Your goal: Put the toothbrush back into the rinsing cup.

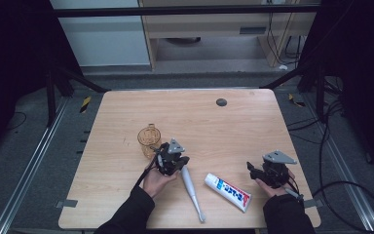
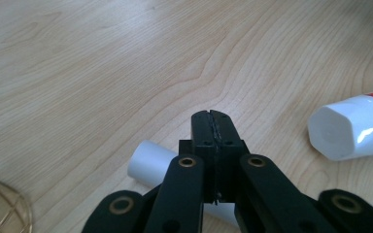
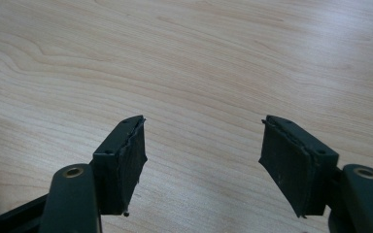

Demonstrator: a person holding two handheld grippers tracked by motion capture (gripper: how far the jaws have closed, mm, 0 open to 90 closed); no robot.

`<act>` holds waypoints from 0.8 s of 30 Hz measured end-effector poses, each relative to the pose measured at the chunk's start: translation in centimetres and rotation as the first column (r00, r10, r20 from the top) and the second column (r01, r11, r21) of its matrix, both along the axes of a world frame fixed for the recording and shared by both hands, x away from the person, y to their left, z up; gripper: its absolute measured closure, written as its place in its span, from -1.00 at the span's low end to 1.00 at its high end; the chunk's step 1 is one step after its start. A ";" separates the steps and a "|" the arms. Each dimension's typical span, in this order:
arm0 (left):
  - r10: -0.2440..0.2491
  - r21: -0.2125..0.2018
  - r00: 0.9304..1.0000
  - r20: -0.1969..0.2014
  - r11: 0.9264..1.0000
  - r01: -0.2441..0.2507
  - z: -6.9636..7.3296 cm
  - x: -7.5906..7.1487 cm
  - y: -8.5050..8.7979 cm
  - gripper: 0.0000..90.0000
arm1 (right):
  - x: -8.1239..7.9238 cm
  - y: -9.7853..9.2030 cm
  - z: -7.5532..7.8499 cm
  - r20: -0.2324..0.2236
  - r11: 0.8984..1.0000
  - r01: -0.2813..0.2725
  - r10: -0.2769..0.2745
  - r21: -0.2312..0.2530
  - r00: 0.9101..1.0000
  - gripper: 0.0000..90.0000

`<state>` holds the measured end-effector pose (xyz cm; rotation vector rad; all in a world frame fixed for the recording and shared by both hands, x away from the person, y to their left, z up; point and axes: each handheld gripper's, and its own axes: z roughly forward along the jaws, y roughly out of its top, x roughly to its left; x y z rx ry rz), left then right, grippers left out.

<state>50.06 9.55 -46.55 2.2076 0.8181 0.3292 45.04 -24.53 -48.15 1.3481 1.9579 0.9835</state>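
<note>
Left gripper (image 2: 211, 116), lower centre of the left gripper view: jaws pressed flat together, pad against pad, nothing between them. Directly beneath and behind the jaws lies the blunt white end of the electric toothbrush (image 2: 148, 162), resting on the table (image 2: 102, 73). At the right edge of the same view sits the flat white cap of the toothpaste tube (image 2: 349, 131), apart from the jaws. In the lower left corner, a segment of the amber cup (image 2: 0, 208).

Right gripper (image 3: 201, 162), lower part of the right gripper view: jaws spread wide, bare wood grain between the pads, no object within their span.

High view: the left gripper (image 1: 163, 158) is left of centre, beside the amber cup (image 1: 149, 139) and at the thick end of the toothbrush (image 1: 191, 187), whose slim neck points toward the lower edge of the frame. The toothpaste tube (image 1: 228, 191) lies diagonally at lower centre right, and the right gripper (image 1: 253, 170) is just to its right.

Handling, as judged: the toothbrush is probably rigid, light and smooth-skinned, liable to roll and slip. The thick cylindrical handle offers the surest purchase, taken across its width near mid-length; the thin neck would pivot in the pads.
</note>
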 end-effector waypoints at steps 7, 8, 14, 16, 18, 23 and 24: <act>-0.014 0.030 1.000 -0.015 0.999 0.015 -0.9 0.6 -0.2 1.00 | 0.0 0.0 0.0 0.002 1.000 0.001 -0.001 -0.004 1.000 -0.27; -0.014 0.030 1.000 -0.015 0.999 0.015 -0.9 0.6 -0.2 0.99 | 0.0 0.0 0.0 0.002 1.000 0.001 -0.001 -0.004 1.000 -0.27; -0.023 0.039 0.999 -0.022 0.999 0.024 -1.0 0.5 -0.3 0.99 | 0.1 0.0 0.0 -0.002 1.000 -0.001 0.001 -0.004 1.000 -0.27; -0.025 0.041 0.999 -0.025 0.999 0.026 -1.0 0.5 -0.3 0.99 | 0.0 0.0 0.0 -0.002 1.000 -0.002 0.002 -0.003 1.000 -0.27; -0.030 0.053 0.999 -0.026 0.998 0.031 -1.0 0.5 -0.2 1.00 | 0.1 0.0 0.0 -0.001 1.000 -0.002 0.002 -0.006 1.000 -0.27; -0.023 0.058 0.999 -0.029 0.998 0.024 -1.0 0.5 0.0 0.99 | 0.1 0.0 0.0 -0.003 1.000 -0.002 0.002 -0.004 1.000 -0.27; -0.020 0.060 0.999 -0.030 0.998 0.022 -1.0 0.5 0.1 1.00 | 0.1 0.0 -0.1 -0.002 1.000 -0.002 0.002 -0.007 1.000 -0.27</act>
